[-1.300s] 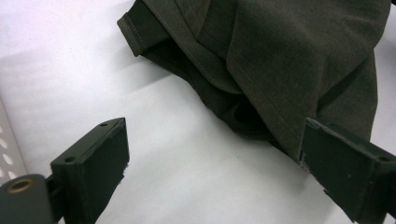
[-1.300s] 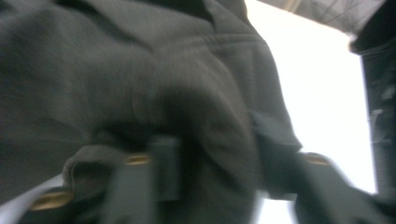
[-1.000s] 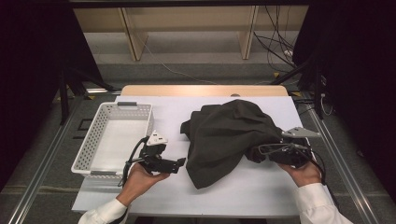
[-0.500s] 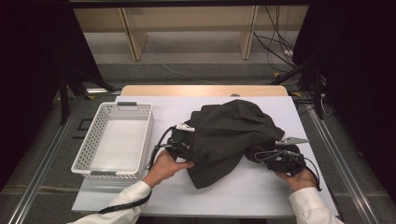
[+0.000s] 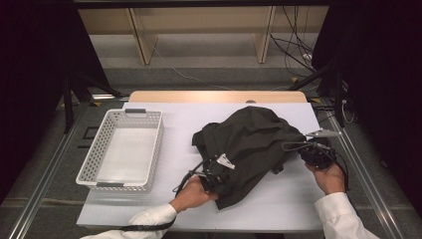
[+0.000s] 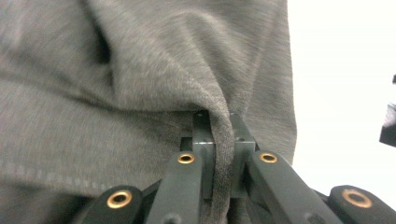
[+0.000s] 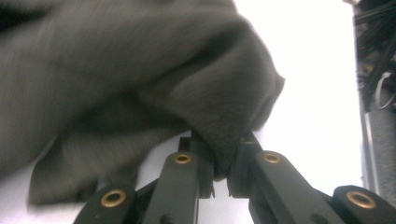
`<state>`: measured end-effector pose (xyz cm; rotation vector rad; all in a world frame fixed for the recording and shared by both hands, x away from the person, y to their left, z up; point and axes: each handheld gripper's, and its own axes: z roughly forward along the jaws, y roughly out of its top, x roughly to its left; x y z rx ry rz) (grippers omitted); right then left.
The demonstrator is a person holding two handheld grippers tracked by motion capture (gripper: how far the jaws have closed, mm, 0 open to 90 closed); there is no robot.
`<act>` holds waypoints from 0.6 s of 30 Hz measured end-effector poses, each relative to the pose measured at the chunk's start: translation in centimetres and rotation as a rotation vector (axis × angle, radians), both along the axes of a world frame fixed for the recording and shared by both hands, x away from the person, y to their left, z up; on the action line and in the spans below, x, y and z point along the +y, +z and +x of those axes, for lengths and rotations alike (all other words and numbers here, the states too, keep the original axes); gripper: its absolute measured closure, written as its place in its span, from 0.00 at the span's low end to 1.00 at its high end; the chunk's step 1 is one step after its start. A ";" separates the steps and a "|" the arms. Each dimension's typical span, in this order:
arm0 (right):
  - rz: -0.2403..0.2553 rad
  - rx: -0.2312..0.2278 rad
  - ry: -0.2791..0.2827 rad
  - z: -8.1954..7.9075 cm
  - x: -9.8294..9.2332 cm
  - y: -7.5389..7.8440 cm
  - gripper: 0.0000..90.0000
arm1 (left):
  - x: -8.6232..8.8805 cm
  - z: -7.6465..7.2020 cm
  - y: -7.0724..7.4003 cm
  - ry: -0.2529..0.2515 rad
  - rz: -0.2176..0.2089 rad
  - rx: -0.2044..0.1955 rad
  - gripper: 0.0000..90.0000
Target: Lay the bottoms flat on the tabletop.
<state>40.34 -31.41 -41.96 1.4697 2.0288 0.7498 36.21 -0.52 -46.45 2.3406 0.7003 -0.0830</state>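
My left gripper [image 6: 218,140] has just been closing, and now its two black jaws pinch a thin fold of the dark grey-green crumpled cloth garment [image 6: 140,84]; the fold stands between the pads like a ridge. My right gripper [image 7: 219,154] has also just been closing, and it bites a thicker, rounded bunch of the same garment [image 7: 140,79] at its other side.

From above, the left gripper [image 5: 215,172] sits at the near-left edge of the garment [image 5: 254,144] and the right gripper [image 5: 313,149] at its right edge. The garment lies in a heap on the white table top [image 5: 189,124], a little right of the middle. The white perforated plastic basket [image 5: 92,162] stands well apart from the garment, on its left, and looks empty.

What could go wrong, I think, is this. The left grip holds only a narrow fold, so when I lift or pull, the fabric may slip out of the jaws. The right grip may contain more than one layer; then the garment would not open flat but stay bunched. If I pull both hands apart too quickly, one side can escape and the cloth will fall back on the table. Also, the lower hanging part could drag over the table and catch the basket rim if I move toward it too low.
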 end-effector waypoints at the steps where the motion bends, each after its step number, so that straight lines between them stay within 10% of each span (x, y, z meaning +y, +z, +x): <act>1: -0.007 -0.011 -0.007 0.4 -0.1 0.2 0.94 | -0.7 -0.7 -0.1 -0.026 -0.011 0.009 0.94; 5: -0.009 -0.017 -0.002 2.1 -0.4 0.6 0.93 | -2.7 -3.1 0.0 -0.088 0.054 -0.076 0.93; 9: -0.009 0.022 -0.006 2.3 -0.6 0.1 0.90 | -1.6 -1.7 0.3 -0.075 0.004 0.025 0.82; 18: 0.073 0.113 0.025 -0.4 -1.7 0.2 0.40 | 3.9 1.2 4.1 0.066 0.016 -0.095 0.46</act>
